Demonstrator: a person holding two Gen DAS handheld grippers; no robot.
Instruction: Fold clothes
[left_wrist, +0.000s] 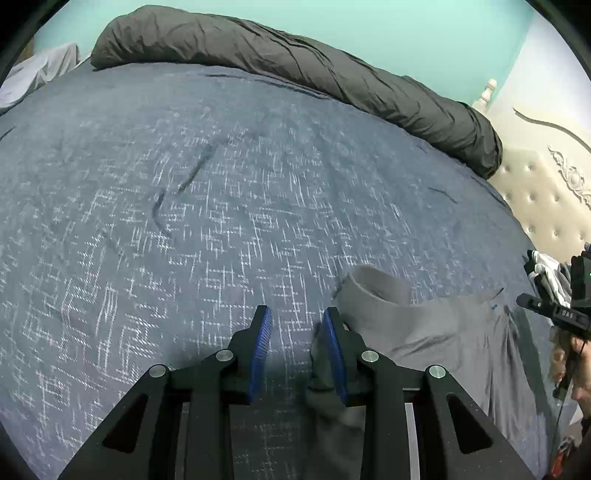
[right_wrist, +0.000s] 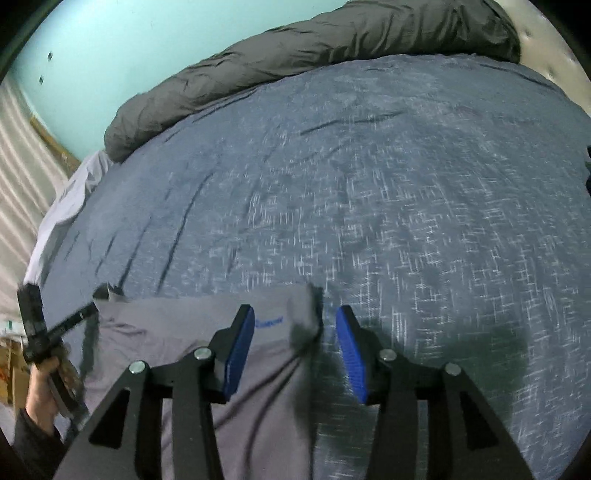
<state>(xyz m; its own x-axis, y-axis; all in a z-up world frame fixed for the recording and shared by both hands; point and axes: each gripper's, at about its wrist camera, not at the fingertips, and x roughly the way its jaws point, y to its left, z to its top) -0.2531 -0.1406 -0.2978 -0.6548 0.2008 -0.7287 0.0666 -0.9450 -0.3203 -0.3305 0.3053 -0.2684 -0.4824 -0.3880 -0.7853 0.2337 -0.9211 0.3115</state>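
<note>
Left gripper: standing open, grey cloth brushing its right pad, nothing clamped.
Right gripper: gaping, hanging over the garment's corner.
Garment: soft grey knit garment is lying on the blue crosshatch-patterned bedspread, lower right of the left view.
Axis: seemingly running left-right across the lower frame, cuff end rolled upward.
Risk: loose edges may be slipping or bunching, spoiling the fold.

The garment lies flat on the bedspread, at the near edge of it. My left claw hangs over the garment's left end, my right claw over its right end. A rolled duvet lies along the bedspread's far edge, the headboard to its right.
</note>
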